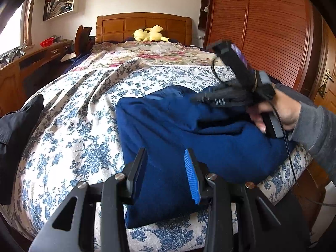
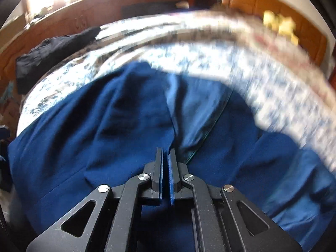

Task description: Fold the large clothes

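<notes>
A dark blue fleece garment [image 1: 168, 130] lies bunched at the near end of the bed, and in the right wrist view this garment [image 2: 105, 126] fills the lower half with its lighter front band running down the middle. My left gripper [image 1: 166, 157] hovers over its near part, jaws apart, with blue cloth showing in the gap. My right gripper [image 2: 166, 150] has its jaws together, and the edge of the front band runs in between the tips. In the left wrist view the right gripper [image 1: 196, 100], held by a hand [image 1: 281, 113], rests on the garment's upper right fold.
The bed carries a blue-flowered white sheet [image 1: 73, 126]. A black garment [image 1: 14, 130] lies at its left edge. A yellow plush toy [image 1: 150, 34] sits by the wooden headboard. A desk [image 1: 31, 63] stands to the left and a slatted wardrobe [image 1: 262, 31] to the right.
</notes>
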`<act>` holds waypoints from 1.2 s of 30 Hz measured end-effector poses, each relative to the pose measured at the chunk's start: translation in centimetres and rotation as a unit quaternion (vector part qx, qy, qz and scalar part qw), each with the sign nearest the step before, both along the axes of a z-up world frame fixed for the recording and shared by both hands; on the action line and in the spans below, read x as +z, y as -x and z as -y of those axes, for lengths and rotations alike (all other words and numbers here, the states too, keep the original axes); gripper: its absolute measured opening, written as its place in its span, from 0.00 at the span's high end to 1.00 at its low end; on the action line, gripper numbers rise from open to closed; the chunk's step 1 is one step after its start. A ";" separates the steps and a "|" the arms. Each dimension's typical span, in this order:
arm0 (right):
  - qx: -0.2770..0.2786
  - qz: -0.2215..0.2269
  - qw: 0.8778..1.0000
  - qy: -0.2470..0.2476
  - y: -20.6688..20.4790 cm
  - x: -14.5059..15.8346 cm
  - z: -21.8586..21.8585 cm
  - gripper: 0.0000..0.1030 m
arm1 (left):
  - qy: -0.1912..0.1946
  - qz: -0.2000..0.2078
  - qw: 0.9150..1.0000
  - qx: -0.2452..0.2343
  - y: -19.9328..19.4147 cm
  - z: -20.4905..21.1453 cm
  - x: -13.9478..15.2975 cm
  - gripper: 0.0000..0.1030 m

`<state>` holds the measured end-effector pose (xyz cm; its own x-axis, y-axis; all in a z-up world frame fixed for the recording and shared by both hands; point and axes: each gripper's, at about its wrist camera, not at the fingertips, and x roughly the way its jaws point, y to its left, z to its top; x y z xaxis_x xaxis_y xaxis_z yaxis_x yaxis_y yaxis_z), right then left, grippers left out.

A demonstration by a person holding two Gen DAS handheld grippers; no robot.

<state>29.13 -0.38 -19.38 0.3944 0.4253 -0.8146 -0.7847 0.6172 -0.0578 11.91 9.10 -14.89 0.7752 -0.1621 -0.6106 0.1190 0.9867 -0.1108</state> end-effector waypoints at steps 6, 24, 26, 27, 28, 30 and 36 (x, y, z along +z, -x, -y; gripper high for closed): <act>-0.046 0.096 0.994 -0.005 -2.5 4.2 -0.4 0.99 | 0.002 0.003 1.000 -0.002 -1.3 0.0 0.5 0.66; -0.082 0.095 0.992 -0.002 -8.1 3.3 -1.4 0.70 | 0.009 0.008 1.000 -0.006 -7.2 1.3 1.0 0.66; -0.089 0.098 0.991 -0.017 -8.1 4.5 0.0 0.61 | 0.011 0.010 1.000 -0.008 -7.2 1.5 0.9 0.66; -0.094 0.101 0.990 -0.020 -7.9 5.2 0.6 0.61 | 0.012 0.012 1.000 -0.009 -7.2 1.7 0.9 0.66; -0.098 0.102 0.990 -0.025 -7.7 5.9 1.6 0.61 | 0.013 0.015 1.000 -0.012 -7.2 1.9 0.8 0.66; -0.095 0.105 0.989 -0.033 -7.2 6.9 3.3 0.61 | 0.011 0.019 1.000 -0.015 -7.1 2.2 0.6 0.66; -0.113 0.110 0.987 -0.022 -5.4 8.4 10.1 0.61 | 0.013 0.015 0.999 -0.031 -7.5 3.1 -0.3 0.66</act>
<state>34.51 -10.47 -11.02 0.6486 0.3388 -0.6816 -0.5981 0.7806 -0.1812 19.41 6.00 -15.22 0.7816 -0.2251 -0.5817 0.1828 0.9743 -0.1314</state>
